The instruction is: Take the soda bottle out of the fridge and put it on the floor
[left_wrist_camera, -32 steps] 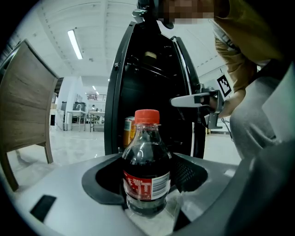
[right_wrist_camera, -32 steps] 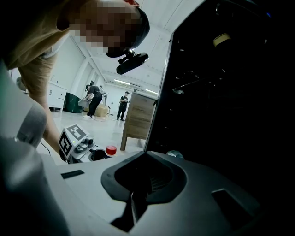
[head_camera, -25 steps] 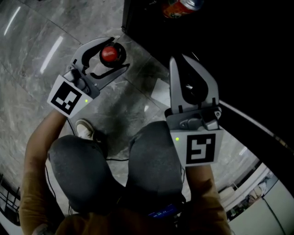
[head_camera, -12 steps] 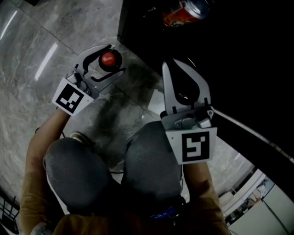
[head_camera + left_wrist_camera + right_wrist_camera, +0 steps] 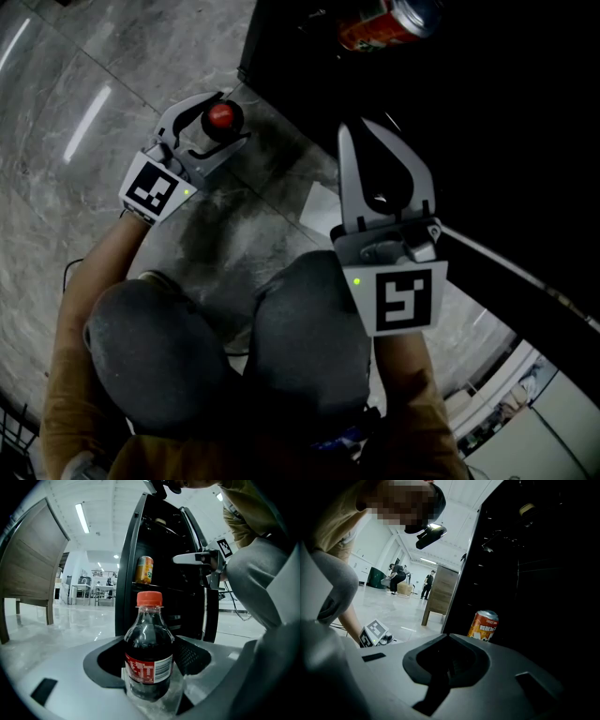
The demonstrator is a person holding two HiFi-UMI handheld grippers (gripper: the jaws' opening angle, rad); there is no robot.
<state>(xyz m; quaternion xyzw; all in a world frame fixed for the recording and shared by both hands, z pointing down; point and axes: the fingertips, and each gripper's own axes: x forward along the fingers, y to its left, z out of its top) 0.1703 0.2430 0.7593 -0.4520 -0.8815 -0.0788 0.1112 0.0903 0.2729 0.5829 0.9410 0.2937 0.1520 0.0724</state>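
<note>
L claw (image 5: pixel 227 116) clamped on upright soda bottle (image 5: pixel 149 654), outside the fridge (image 5: pixel 124 573), above the floor (image 5: pixel 84 112); contact unclear. R claw (image 5: pixel 358 131) closed, empty, near can (image 5: pixel 380 26).

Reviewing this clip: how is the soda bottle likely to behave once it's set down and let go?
The soda bottle looks full of dark liquid, so probably heavy for its size and fairly stiff. Tall with a narrow base, it may tip on the glossy floor if released tilted.
</note>
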